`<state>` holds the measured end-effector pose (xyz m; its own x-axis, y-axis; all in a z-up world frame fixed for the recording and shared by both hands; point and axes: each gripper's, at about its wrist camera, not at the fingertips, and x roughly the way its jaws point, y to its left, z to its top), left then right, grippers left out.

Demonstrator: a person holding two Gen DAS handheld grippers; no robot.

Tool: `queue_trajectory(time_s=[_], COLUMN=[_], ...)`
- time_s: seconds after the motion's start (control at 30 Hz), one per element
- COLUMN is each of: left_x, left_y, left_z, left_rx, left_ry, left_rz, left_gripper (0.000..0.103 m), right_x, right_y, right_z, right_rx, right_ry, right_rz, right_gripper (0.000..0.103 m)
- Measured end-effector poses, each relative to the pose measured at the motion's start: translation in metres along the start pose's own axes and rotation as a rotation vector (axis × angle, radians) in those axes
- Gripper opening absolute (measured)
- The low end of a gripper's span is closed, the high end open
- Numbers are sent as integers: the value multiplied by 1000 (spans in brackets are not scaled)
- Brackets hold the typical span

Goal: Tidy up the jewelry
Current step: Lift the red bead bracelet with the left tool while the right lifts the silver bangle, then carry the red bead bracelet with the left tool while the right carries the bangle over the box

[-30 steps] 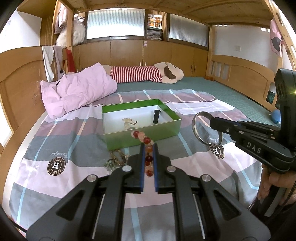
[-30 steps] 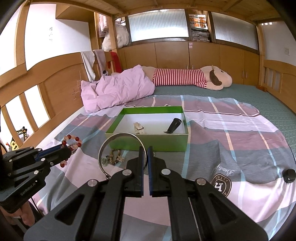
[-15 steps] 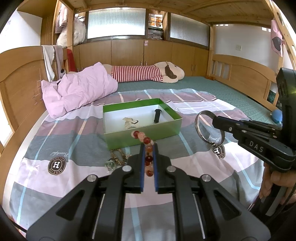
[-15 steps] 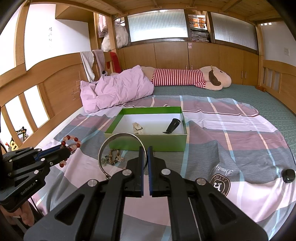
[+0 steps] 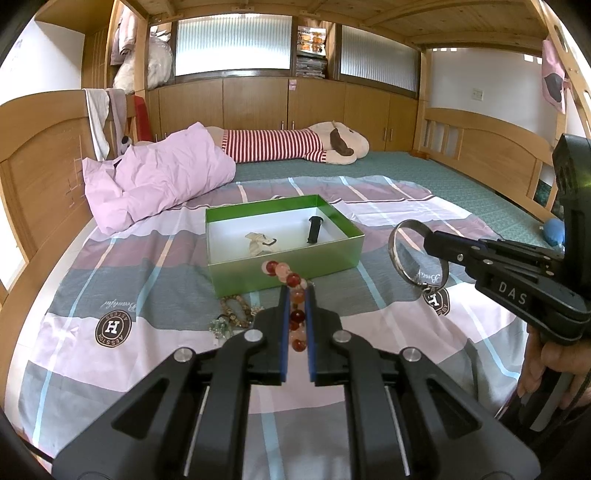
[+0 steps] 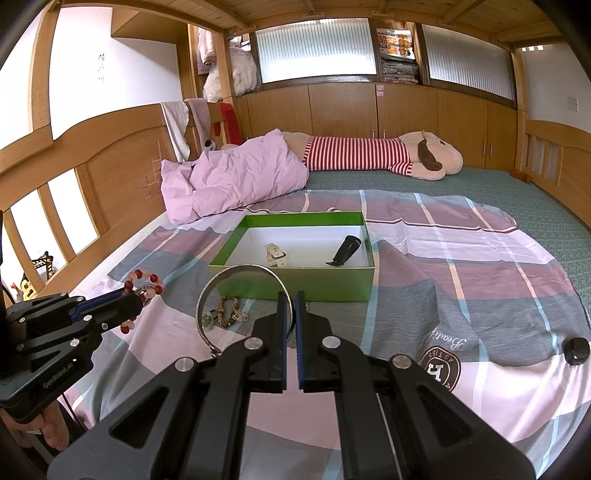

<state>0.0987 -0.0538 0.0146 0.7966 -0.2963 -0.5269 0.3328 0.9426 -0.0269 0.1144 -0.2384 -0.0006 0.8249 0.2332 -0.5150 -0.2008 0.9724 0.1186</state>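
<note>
wooden bed frame (image 6: pixel 122 162) with panelled headboard and slatted side rail; wood-plank ceiling (image 5: pixel 369 14) overhead. far wall: row of wooden cabinets (image 5: pixel 258 103) under ribbed frosted windows (image 5: pixel 232 48), daylight behind. white wall (image 6: pixel 81 66) at left. green mattress cover (image 6: pixel 480 192); plaid sheet (image 6: pixel 461 280); pink pillow (image 5: pixel 159 177); striped plush toy (image 5: pixel 291 146).

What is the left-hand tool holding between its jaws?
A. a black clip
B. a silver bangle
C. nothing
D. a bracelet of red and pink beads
D: the left gripper is shut on the beaded bracelet, its red and pink beads sitting between the blue pads; the silver bangle is in the right gripper.
</note>
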Motion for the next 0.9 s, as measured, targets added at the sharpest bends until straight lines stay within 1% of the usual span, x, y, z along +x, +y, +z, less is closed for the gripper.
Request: queue_trajectory(time_s=[0.17, 0.3, 0.37, 0.5, 0.63, 0.73, 0.9], left_x=[5, 23, 37, 77, 134, 173, 214], left_y=[5, 10, 11, 14, 24, 33, 44], left_z=[4, 26, 38, 64, 81, 81, 80], left_rx=[-14, -24, -28, -26, -47, -96, -186], left_ry=[3, 2, 0, 5, 57, 100, 144], left_rz=[3, 18, 13, 28, 51, 67, 83], left_gripper=[8, 8, 8, 8, 8, 8, 8], right_x=[3, 23, 39, 80, 130, 158, 204], right_y=[-1, -8, -15, -25, -35, -44, -53], right_z=[2, 20, 30, 45, 55, 60, 62], right_rx=[0, 4, 37, 57, 63, 83, 55], right_ry=[-5, -20, -29, -8, 38, 60, 93], right_rz=[-9, -7, 14, 7, -8, -19, -44], right_gripper=[4, 4, 4, 4, 4, 4, 4])
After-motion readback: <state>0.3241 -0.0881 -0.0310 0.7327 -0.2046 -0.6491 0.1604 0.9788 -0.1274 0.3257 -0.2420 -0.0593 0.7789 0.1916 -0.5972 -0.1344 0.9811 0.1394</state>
